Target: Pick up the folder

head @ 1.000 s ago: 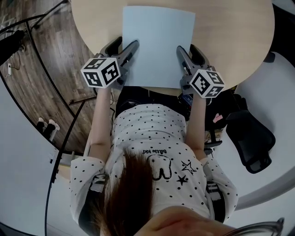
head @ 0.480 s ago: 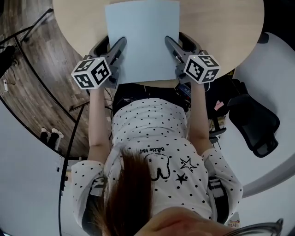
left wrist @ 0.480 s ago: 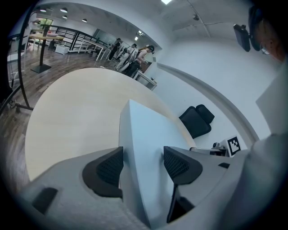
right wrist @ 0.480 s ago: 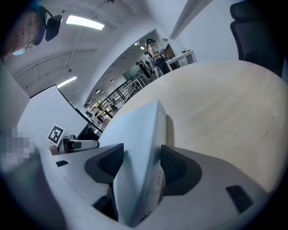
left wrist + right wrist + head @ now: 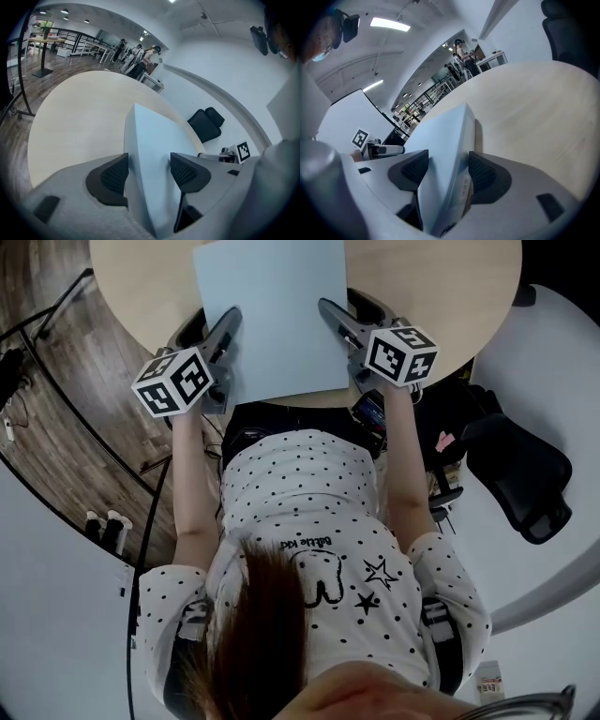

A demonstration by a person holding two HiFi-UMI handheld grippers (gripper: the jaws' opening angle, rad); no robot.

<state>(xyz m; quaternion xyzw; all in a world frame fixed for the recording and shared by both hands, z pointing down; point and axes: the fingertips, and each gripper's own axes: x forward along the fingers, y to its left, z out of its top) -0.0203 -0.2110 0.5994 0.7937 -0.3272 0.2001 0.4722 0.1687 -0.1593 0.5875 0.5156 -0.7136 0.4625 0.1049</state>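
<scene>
A pale blue folder lies over the near part of a round beige table. My left gripper grips its left edge and my right gripper its right edge. In the left gripper view the folder runs as a wedge between the two dark pads of the left gripper. The right gripper view has the folder pressed between both pads of the right gripper. Its far corner casts a shadow on the tabletop, so it seems slightly raised.
A black office chair stands to the right of the table and shows too in the left gripper view. Wooden floor with cables and a stand's legs lies to the left. People stand far off by desks and railings.
Both grippers and the folder sit higher and further left in the head view than a second ago, still in the same hold. The folder has turned slightly.
</scene>
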